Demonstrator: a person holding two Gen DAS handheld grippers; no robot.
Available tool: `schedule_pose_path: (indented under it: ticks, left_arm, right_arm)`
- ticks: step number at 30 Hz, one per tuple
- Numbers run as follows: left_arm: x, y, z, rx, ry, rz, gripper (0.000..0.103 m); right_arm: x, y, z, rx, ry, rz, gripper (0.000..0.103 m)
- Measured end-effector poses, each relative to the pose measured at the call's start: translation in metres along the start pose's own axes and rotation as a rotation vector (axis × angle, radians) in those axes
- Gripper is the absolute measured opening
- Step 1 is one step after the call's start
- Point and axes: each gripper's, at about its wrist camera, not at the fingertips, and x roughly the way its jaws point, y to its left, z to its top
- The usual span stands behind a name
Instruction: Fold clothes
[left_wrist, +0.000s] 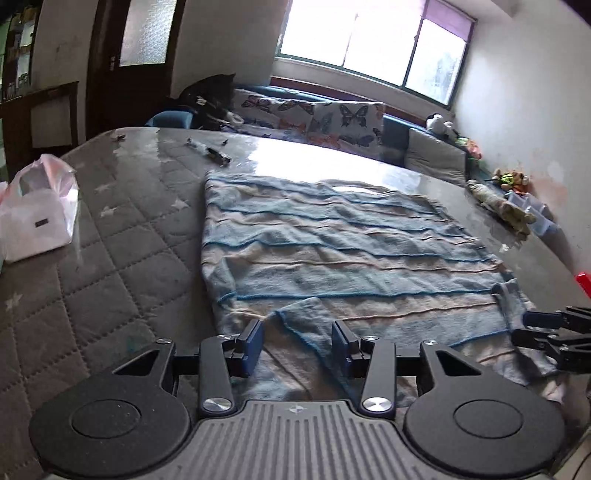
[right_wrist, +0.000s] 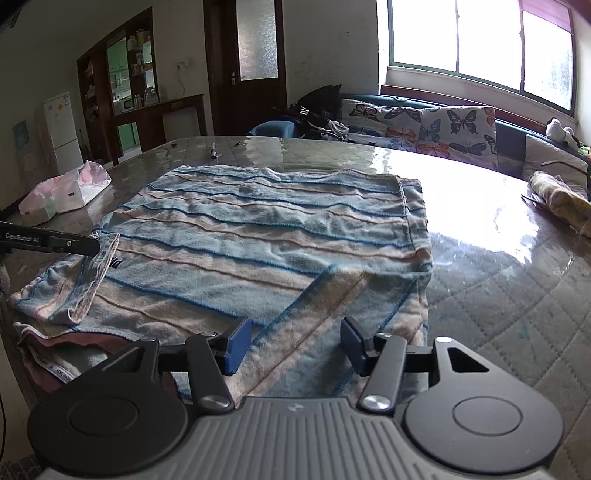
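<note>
One striped garment (right_wrist: 266, 236) lies spread on the table (right_wrist: 498, 236), sleeves turned inward. Both claws, left (left_wrist: 297, 343) and right (right_wrist: 293, 345), hover wide and empty at its near hem; a shallow pinch risks catching only one layer.

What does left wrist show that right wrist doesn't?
Left wrist only: small plush toys against the right wall, clear plastic containers beside them, and a red object at the frame edge.

Right wrist only: a white fridge, a glass-front cabinet, and a pink garment under the near corner of the striped garment.

Both: the blue-striped garment spread flat on the quilted table, a white plastic bag, the butterfly cushions, the window, and each tool open above the near hem: left tool, right tool.
</note>
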Motion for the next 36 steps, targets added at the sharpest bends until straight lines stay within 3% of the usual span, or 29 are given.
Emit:
schedule_pose_path:
  ticks: [5,12,16,24,28,36]
  left_arm:
    - [-0.005,-0.013,0.007,0.050,-0.018,-0.008,0.048]
    - [0.011,-0.025,0.005,0.105,0.038,0.012,0.051]
    - [0.002,-0.035,-0.002,0.153,0.034,0.001,0.056]
    - [-0.028,-0.054,-0.028,0.259,0.032,-0.029,0.057]
    - [-0.030,-0.060,-0.041,0.310,0.056,-0.032,0.057]
    - [-0.077,-0.062,-0.056,0.430,0.046,-0.104,0.062]
  right_arm:
    - [0.004,-0.009,0.018,0.000,-0.023,-0.019,0.055]
    - [0.042,-0.021,0.025,-0.012,0.045,-0.047,0.054]
    - [0.026,-0.016,0.021,-0.044,0.036,-0.043,0.054]
    - [-0.021,0.001,-0.006,-0.135,0.049,-0.025,0.054]
    - [-0.026,0.009,-0.021,-0.178,0.064,-0.040,0.054]
    - [-0.061,0.014,-0.021,-0.223,0.049,-0.009,0.054]
